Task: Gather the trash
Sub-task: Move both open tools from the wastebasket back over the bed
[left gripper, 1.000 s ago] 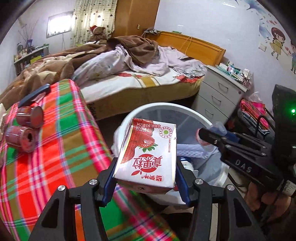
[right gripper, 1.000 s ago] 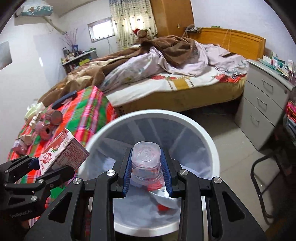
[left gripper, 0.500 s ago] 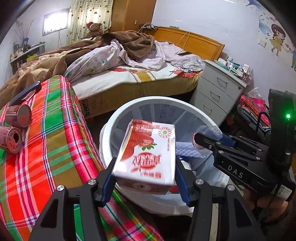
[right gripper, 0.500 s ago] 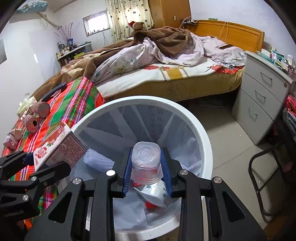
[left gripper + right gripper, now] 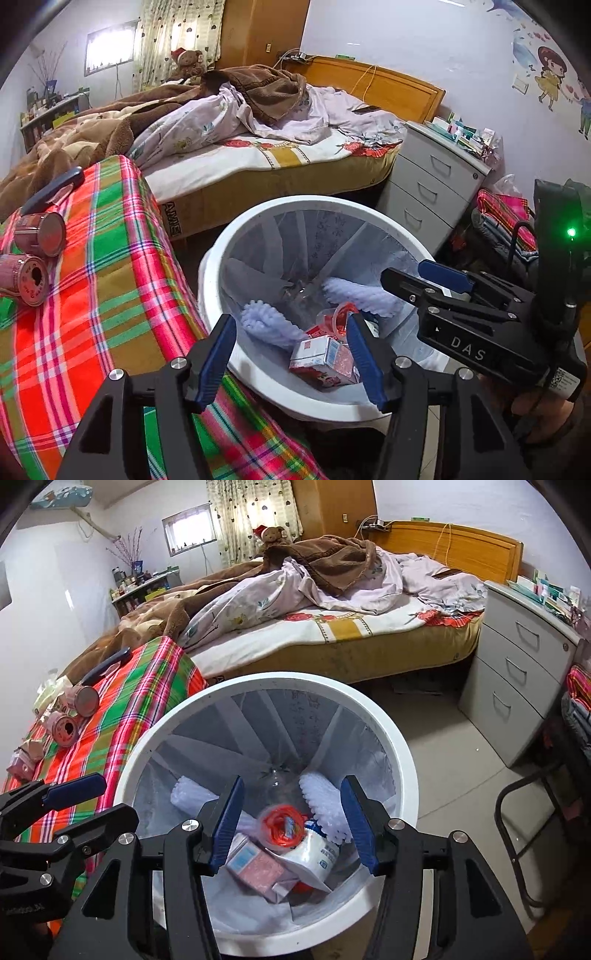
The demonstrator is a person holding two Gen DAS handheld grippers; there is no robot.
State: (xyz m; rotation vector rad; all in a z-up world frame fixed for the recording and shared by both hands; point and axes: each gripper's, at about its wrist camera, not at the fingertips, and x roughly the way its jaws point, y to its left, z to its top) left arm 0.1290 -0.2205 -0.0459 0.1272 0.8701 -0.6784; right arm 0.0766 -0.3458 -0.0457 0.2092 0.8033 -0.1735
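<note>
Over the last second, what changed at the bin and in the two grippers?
Both let go. The left gripper, jaws opening, dropped the red drink carton into the white bin; the right gripper, jaws opening, released the clear cup, now among the trash inside. Nothing is between either pair of jaws. The two pink cans on the plaid cloth stayed put.

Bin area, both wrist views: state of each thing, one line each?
Left gripper: jaws opening, nothing between them.
Right gripper: jaws opening, nothing between them.
Bin: upright, lined, partly filled.
Red carton: lying in the bin.
Clear cup: in the bin, tipped.
Two cans: on their sides on the plaid cloth.
</note>
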